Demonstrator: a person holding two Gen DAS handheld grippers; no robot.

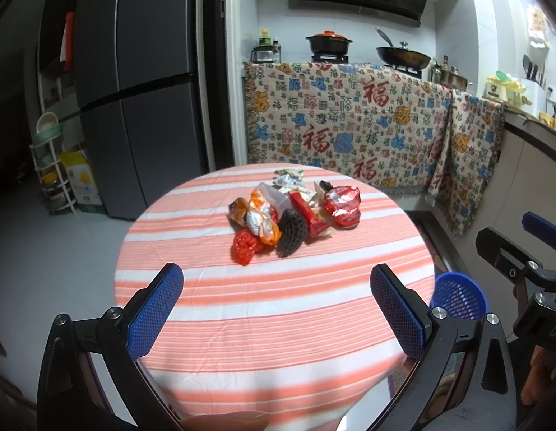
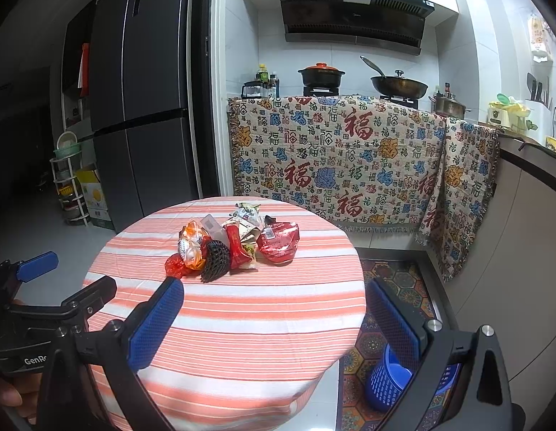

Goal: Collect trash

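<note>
Both my left gripper (image 1: 277,309) and right gripper (image 2: 274,319) are wide apart and holding nothing, short of the trash pile (image 1: 296,215), which looks light, soft and crinkly, so I would pinch the black foam net (image 1: 291,231) at its near edge.

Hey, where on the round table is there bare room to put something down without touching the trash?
The striped table is bare across its near half, between the trash pile and the near rim, and along the left edge. The pile crowds the middle toward the far side. Both claws, left and right, hang open.

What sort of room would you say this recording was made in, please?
Most likely a home kitchen: a range hood hangs over a wok and a lidded pot on the stove, with a tall refrigerator alongside.
</note>
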